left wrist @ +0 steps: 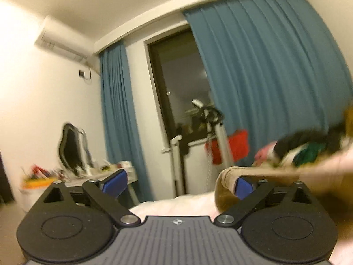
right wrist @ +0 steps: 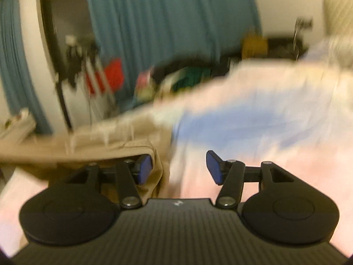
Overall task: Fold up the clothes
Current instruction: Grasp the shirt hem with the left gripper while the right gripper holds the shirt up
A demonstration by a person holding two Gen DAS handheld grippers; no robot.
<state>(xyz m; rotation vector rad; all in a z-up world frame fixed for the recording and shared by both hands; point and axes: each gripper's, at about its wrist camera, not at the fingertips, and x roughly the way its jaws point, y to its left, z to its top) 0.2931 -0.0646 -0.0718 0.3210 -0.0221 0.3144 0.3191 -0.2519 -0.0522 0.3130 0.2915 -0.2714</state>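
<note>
I am holding my left gripper (left wrist: pixel 178 184) with its blue pads spread wide and nothing between them, pointing level at the teal curtain (left wrist: pixel 264 66). The tan garment (left wrist: pixel 229 174) is lying on the pale pink bed (left wrist: pixel 176 205) at three o'clock, just beside my right-hand pad. My right gripper (right wrist: pixel 179 167) is standing partly open (blurred view); the tan garment (right wrist: pixel 106 145) is at ten o'clock, touching the left-hand pad, ungripped.

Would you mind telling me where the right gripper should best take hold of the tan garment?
I would grip the tan garment at its folded, seamed edge beside the right gripper's left pad. That edge hangs nearest, so shift left from the open bedding side and close across it. The picture is blurred, so this is tentative.
</note>
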